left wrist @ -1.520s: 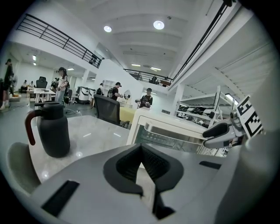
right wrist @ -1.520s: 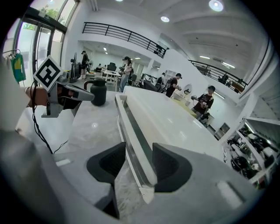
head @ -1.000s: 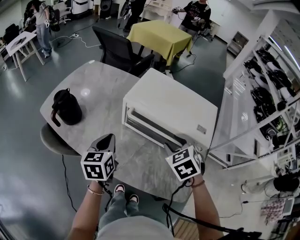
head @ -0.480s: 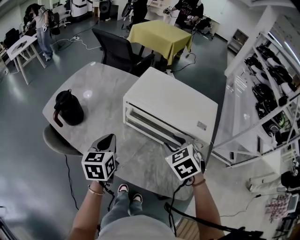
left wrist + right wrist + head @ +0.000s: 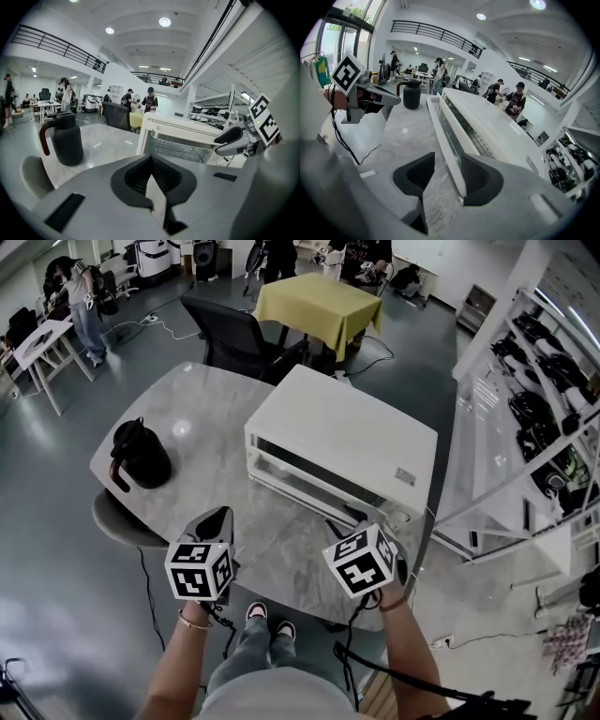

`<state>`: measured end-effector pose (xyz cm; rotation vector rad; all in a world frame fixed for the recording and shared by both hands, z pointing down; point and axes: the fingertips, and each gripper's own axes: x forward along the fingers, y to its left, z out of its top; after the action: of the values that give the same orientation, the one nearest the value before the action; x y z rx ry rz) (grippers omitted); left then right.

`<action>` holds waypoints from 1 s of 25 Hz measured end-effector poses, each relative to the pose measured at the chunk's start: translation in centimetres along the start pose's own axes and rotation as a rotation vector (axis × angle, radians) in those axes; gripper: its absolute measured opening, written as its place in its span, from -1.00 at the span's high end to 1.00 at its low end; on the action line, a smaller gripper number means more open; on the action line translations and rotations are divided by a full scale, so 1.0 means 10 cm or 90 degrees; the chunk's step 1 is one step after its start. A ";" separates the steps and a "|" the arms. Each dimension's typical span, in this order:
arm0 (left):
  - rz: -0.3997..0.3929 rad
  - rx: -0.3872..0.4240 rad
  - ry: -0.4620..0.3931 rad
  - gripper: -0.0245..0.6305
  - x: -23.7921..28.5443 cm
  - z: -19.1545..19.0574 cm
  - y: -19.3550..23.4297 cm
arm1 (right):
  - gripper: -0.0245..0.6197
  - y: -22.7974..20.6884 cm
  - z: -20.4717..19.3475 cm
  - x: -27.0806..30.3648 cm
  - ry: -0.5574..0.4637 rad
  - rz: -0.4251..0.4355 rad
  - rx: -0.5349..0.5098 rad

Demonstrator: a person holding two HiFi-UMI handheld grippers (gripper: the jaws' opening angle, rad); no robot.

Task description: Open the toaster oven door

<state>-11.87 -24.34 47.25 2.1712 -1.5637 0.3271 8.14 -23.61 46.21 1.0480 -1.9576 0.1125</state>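
A white toaster oven [image 5: 349, 432] stands on the grey marble table [image 5: 202, 404], its glass door [image 5: 305, 472] facing me. My right gripper [image 5: 360, 519] is at the right end of the door. In the right gripper view it [image 5: 447, 171] is open, and the white door handle [image 5: 450, 131] runs between the jaws, close to the right finger. A wire rack [image 5: 477, 139] shows just past the handle. My left gripper [image 5: 217, 515] hovers over the table's near edge, left of the oven, shut on nothing [image 5: 151, 161].
A black jug [image 5: 141, 454] stands on the table's left side. A grey chair [image 5: 114, 519] sits under the near-left edge and a black office chair [image 5: 234, 334] behind the table. White shelving [image 5: 525, 418] runs along the right. A yellow table [image 5: 323, 298] and people are far back.
My right gripper has edged slightly left and forward along the door's right end. More dark glass shows on the door front. The left gripper has hardly moved.
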 end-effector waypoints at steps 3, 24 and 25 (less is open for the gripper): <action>0.001 0.004 0.002 0.91 -0.02 -0.02 -0.03 | 0.38 0.03 -0.02 0.00 0.011 -0.001 0.029; -0.001 0.002 0.009 0.91 -0.13 -0.11 -0.03 | 0.38 0.36 -0.14 -0.09 -0.009 0.016 0.159; -0.001 0.002 0.009 0.91 -0.13 -0.11 -0.03 | 0.38 0.38 -0.16 -0.09 -0.010 0.016 0.168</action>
<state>-11.95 -22.61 47.58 2.1677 -1.5544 0.3441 6.74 -19.94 47.61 1.1955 -2.0073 0.3862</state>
